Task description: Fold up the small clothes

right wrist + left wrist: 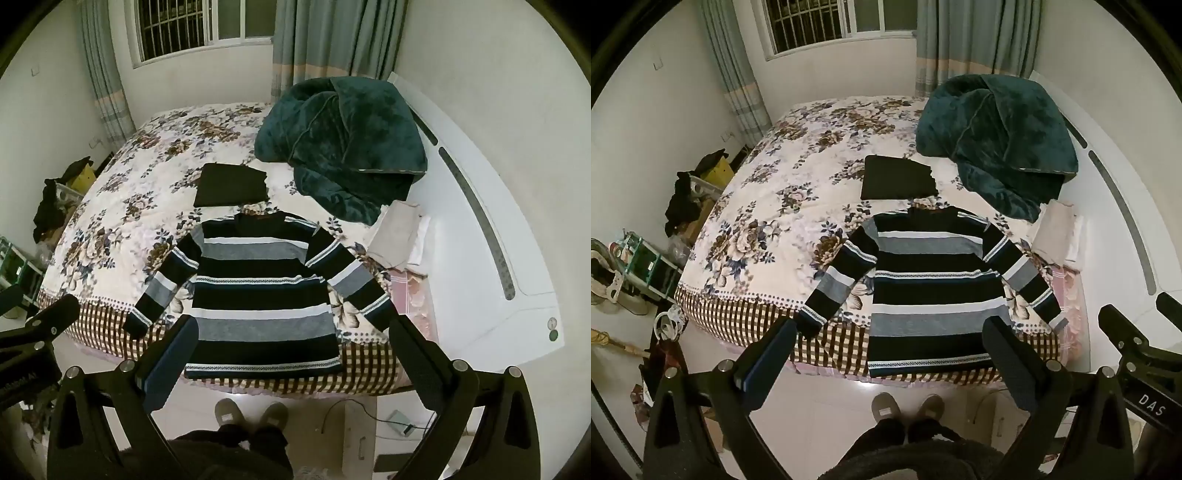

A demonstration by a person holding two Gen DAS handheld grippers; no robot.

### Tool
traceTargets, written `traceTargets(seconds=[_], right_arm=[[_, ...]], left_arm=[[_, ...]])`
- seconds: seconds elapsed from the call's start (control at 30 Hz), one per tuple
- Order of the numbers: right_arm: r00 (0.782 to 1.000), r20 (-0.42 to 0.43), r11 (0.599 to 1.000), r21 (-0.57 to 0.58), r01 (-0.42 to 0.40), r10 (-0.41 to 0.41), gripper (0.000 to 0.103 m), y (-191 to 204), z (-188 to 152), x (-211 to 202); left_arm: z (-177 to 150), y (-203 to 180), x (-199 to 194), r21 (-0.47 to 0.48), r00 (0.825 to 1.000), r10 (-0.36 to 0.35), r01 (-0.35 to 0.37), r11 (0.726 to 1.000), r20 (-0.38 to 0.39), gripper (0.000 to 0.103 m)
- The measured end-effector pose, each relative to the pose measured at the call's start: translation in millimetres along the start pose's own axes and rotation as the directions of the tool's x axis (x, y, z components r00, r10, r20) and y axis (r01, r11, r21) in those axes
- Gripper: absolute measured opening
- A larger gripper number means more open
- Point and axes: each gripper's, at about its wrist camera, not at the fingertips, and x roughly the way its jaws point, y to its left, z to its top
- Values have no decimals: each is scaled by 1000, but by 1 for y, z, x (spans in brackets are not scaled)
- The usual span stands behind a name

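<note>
Striped sweater (927, 291), banded black, grey and white, lies spread flat on the near part of the bed (798, 192), sleeves angled outward and hem hanging over the checked border at the bed's edge. Floral bedcover carries, toward the headboard side, a heaped dark teal blanket (993, 140). Beyond the sweater's collar lies a folded black garment (897, 177); a pale folded cloth (1056, 229) sits near the right sleeve. Left gripper (888, 332) and right gripper (293, 332) both hover above the near edge, jaws spread fully wide, holding nothing. Below them, on the floor, a person's two slippered feet (251, 410) are visible.
</note>
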Motion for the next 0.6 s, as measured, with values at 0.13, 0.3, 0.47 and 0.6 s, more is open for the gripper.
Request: traceTargets(seconds=[0.13,0.3,0.47,0.6], right_arm=[[1000,3,1000,-1,3,-3,103,0,0,0],[1000,6,1000,-4,8,-8,103,1,0,-1],[1000,4,1000,-4,7,-7,103,0,0,-1],[1000,4,1000,-4,6,-6,103,0,0,0]], left_arm=[[0,0,0,0,1000,5,-5,1000,3,103],[0,3,2,1,1000,13,-13,1000,7,103],[-3,1,2,-1,1000,19,-19,1000,8,103],[-2,2,2,1,1000,15,-15,1000,6,103]])
